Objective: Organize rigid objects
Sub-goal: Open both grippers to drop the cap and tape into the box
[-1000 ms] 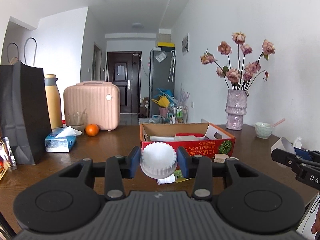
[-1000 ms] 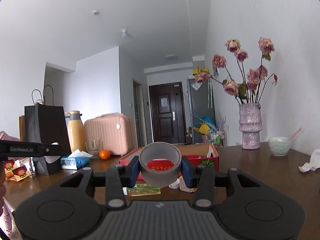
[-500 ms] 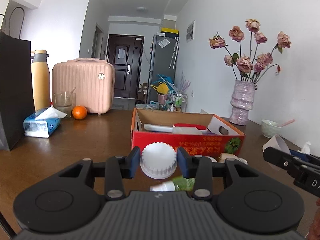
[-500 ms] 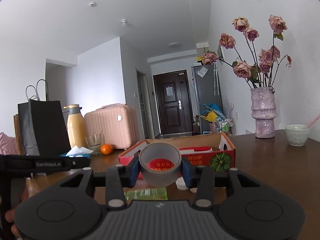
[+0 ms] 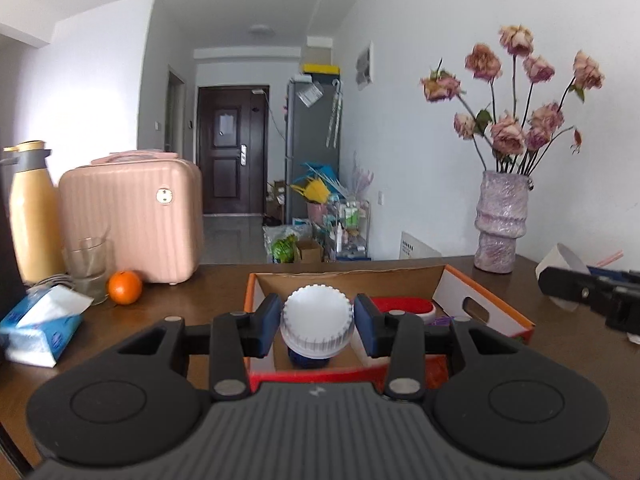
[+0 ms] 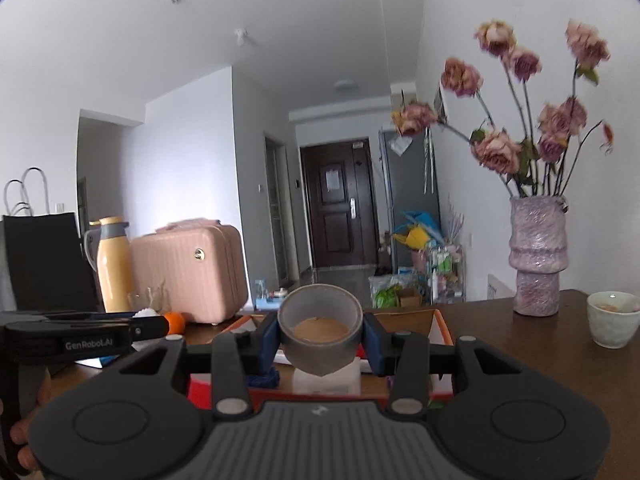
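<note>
A white ribbed cap (image 5: 317,322) was clamped between the jaws of the left gripper (image 5: 317,328), hanging over the open red cardboard box (image 5: 486,314) on the bench (image 5: 160,312). The right gripper (image 6: 320,340) had its jaws clenched on a grey roll of tape (image 6: 320,334), held above the same box near a pink case (image 6: 188,272) and a vase (image 6: 538,256).

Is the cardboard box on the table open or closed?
Open. The cardboard box has no lid over it, and its brown inner walls and a red item inside show from above.
</note>
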Demonstrator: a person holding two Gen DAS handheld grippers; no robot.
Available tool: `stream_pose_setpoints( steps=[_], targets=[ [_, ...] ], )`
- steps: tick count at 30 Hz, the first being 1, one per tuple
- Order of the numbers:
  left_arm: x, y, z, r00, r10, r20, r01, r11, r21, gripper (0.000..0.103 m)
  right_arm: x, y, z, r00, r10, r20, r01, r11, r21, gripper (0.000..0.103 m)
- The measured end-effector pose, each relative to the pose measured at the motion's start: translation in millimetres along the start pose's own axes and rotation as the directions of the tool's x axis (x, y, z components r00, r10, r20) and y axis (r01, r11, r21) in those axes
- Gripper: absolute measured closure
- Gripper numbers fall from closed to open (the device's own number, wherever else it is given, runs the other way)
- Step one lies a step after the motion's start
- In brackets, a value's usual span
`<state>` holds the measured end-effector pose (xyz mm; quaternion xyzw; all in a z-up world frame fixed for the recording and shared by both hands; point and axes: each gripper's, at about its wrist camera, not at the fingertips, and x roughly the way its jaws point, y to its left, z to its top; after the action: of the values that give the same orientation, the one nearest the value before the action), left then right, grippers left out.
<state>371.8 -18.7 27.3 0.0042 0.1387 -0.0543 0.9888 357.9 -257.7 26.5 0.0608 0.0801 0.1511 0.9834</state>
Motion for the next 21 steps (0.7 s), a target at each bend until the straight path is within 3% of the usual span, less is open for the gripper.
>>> stream_pose_setpoints(
  steps=[4,8,11,16,18,21],
  targets=[
    [58,5,20,0.998,-0.011,-0.067,0.013,0.999,0.034,0.061,48,-28,20,0.997,-0.027,-0.066,0.027,1.000,0.004,0.060],
    [125,12,37,0.983,-0.040,-0.181,0.042,0.999,0.011,0.062,113,-53,36,0.980,-0.037,-0.196,0.031,0.999,-0.032,0.060],
    [170,12,41,0.969,-0.047,-0.241,0.059,0.997,0.044,0.063,169,-70,40,0.948,-0.046,-0.314,0.035,0.999,-0.038,0.060],
    [232,19,33,0.920,-0.046,-0.390,0.058,0.998,0.018,0.062,247,-83,33,0.888,-0.159,-0.431,0.113,0.985,-0.131,0.059],
    [239,18,30,0.917,-0.030,-0.399,0.053,0.998,0.045,0.054,265,-84,31,0.876,-0.169,-0.451,0.118,0.983,-0.139,0.049],
    [237,23,28,0.920,-0.047,-0.389,0.066,0.997,0.034,0.040,275,-82,30,0.877,-0.180,-0.444,0.119,0.979,-0.163,0.037]
  ],
)
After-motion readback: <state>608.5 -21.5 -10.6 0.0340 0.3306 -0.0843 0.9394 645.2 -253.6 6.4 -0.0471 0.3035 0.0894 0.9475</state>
